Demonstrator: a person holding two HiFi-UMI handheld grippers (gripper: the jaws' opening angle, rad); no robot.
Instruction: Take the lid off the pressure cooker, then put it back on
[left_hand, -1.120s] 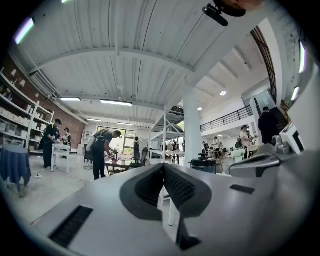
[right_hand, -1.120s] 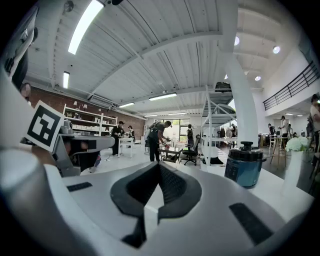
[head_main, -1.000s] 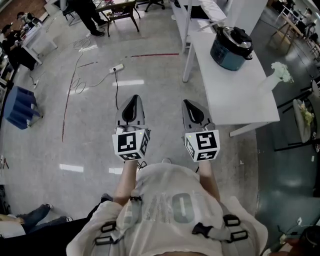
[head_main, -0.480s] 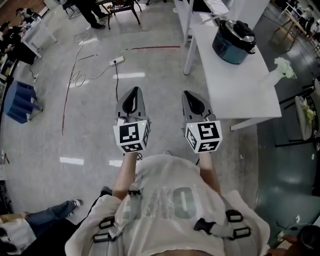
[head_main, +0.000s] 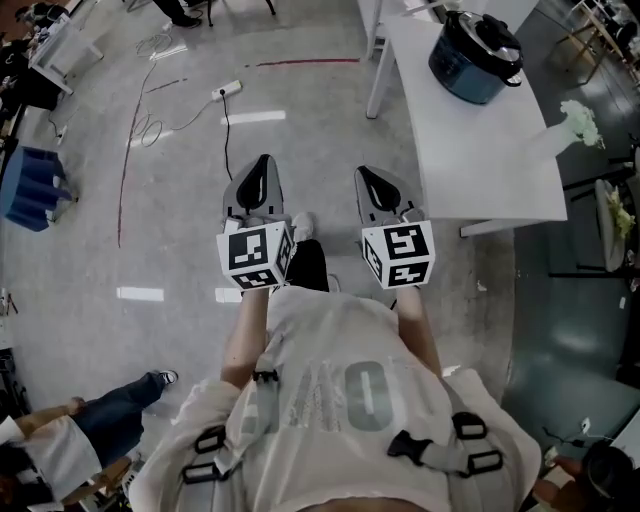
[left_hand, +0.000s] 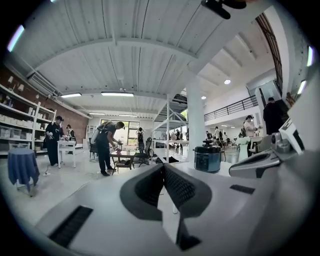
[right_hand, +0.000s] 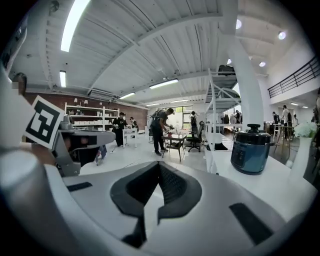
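The blue pressure cooker with its black lid on stands at the far end of a white table, at the top right of the head view. Both grippers are held in front of the person's chest over the floor, well short of the table. My left gripper is shut and empty. My right gripper is shut and empty too, close to the table's near corner. The cooker shows far ahead in the left gripper view, and to the right of the shut jaws, as the cooker, in the right gripper view.
A white vase of flowers stands at the table's right edge. A power strip and cables lie on the floor ahead. A blue bin is at far left. Another person's legs show at the lower left.
Both grippers have sunk a little and stay shut. The table and cooker have slid toward the top of the head view. A shoe now shows between the grippers.
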